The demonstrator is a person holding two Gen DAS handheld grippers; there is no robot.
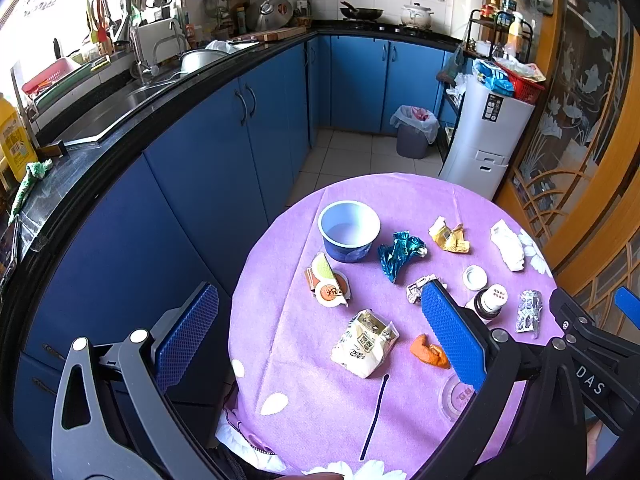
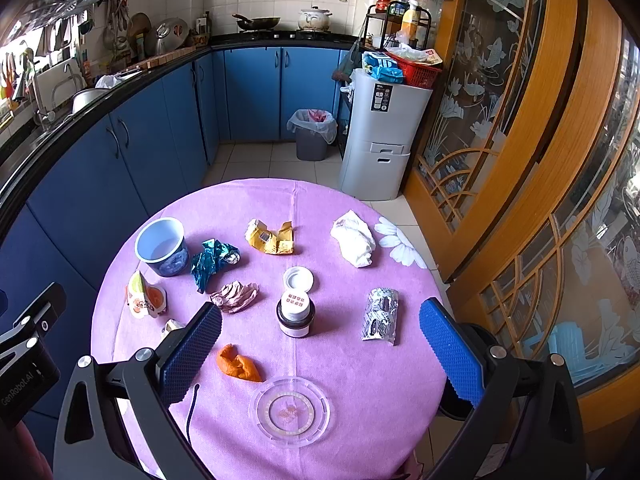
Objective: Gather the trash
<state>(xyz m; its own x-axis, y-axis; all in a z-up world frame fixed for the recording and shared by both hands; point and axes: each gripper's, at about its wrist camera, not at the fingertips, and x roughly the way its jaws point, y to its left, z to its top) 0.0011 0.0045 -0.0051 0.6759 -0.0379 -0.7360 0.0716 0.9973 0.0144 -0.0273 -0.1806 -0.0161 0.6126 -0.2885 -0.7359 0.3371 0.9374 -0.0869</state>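
Trash lies on a round table with a purple cloth point(image 2: 360, 380): a blue cup point(image 2: 163, 246), a teal foil wrapper point(image 2: 210, 262), a yellow wrapper point(image 2: 270, 237), a white tissue point(image 2: 354, 238), a crumpled pink paper point(image 2: 236, 298), a silver foil packet point(image 2: 381, 314), an orange peel point(image 2: 239, 364), an orange-lidded tub point(image 1: 330, 286) and a white snack bag point(image 1: 364, 344). A small dark bottle point(image 2: 295, 312) stands beside its white cap point(image 2: 298, 279). My left gripper point(image 1: 320, 332) is open above the table's near left. My right gripper point(image 2: 320, 344) is open and empty above the near edge.
A lined grey trash bin point(image 2: 312, 134) stands on the floor past the table, next to a white cabinet point(image 2: 380, 136). Blue kitchen cabinets point(image 1: 208, 168) run along the left. A wooden glass door point(image 2: 520, 140) is to the right. A clear round coaster point(image 2: 290, 410) lies near the front edge.
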